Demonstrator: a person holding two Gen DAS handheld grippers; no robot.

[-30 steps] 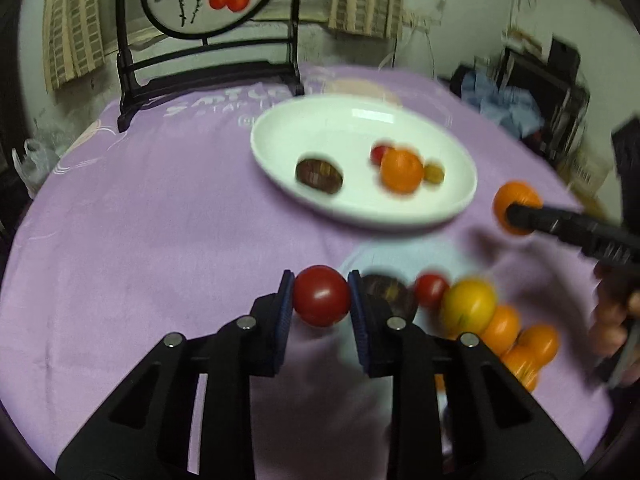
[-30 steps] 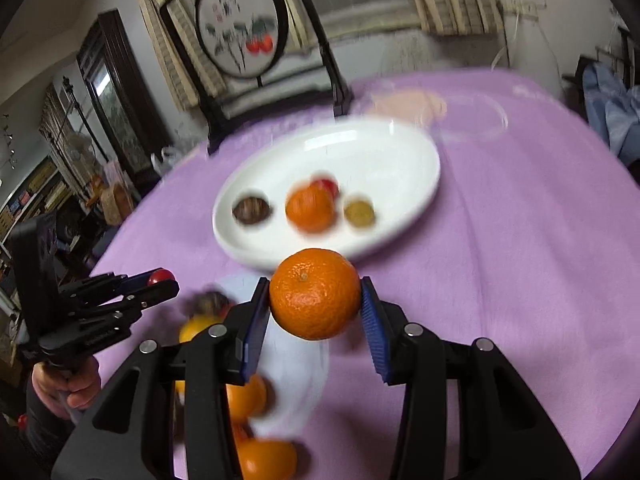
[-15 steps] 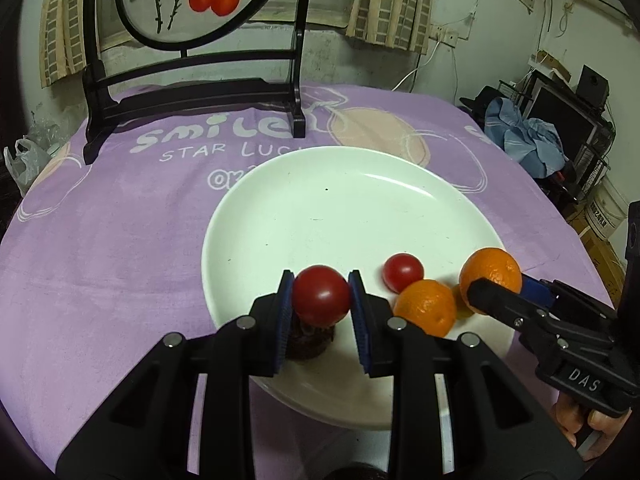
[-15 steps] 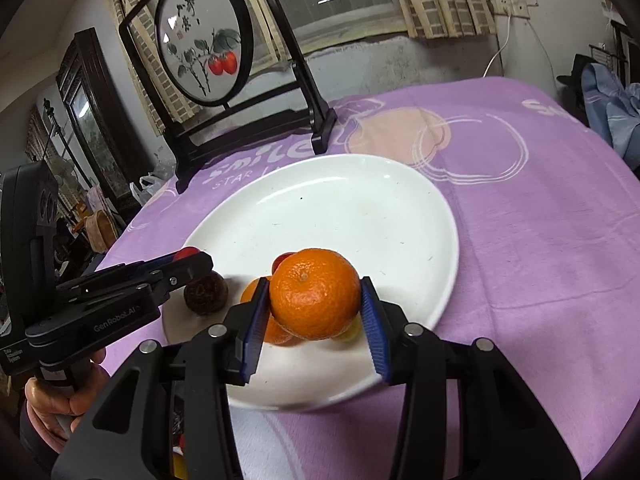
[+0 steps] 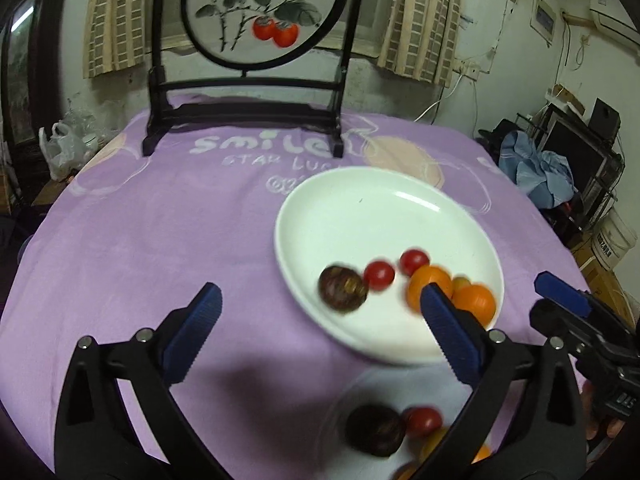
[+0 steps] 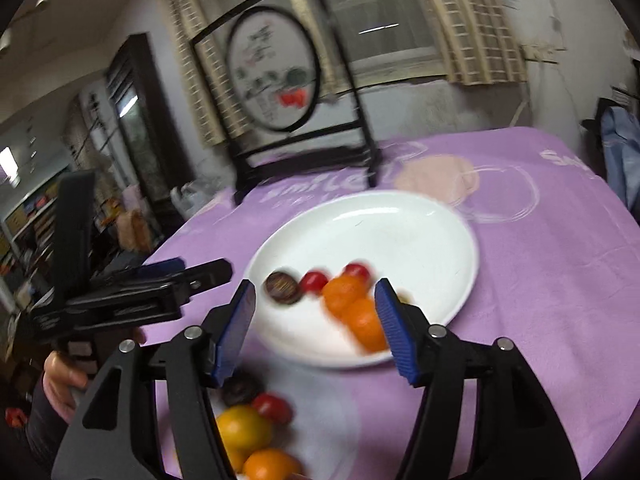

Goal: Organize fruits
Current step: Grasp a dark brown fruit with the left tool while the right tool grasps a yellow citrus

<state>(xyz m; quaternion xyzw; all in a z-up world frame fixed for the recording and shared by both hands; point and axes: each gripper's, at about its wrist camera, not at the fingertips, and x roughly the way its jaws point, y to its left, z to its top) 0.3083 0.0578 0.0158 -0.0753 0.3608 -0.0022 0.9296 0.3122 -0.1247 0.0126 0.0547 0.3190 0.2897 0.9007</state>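
A round table under a purple cloth (image 5: 160, 240) printed with pale circles and white lettering fills both views, in a cluttered room with checked curtains at the window. At the far side of the cloth stands a black wooden stand holding a round painted screen (image 5: 260, 12) with leaves and two red fruits on it.

The landmark is the white plate (image 5: 360, 208), set on the cloth in front of the screen. On its near half lie the sorted fruits, somewhat blurred: a dark brown round fruit (image 5: 342, 289), just beside it a small red tomato (image 5: 379, 275), a second red tomato (image 5: 414, 262) behind that, and two oranges (image 5: 430, 282) touching each other toward the plate's near right edge. A small yellowish fruit shows between the oranges, too blurred to name.

Nearer than the plate, on a pale patch of the cloth, the remaining fruits (image 6: 256, 424) sit together: a dark brown one, a red tomato, a yellow one and an orange or two.

The left gripper (image 5: 316, 336) hangs over the cloth at the plate's near left edge, jaws spread wide and holding nothing. The right gripper (image 6: 316, 324) is over the plate's near rim, above the oranges, its blue pads also wide apart and empty.
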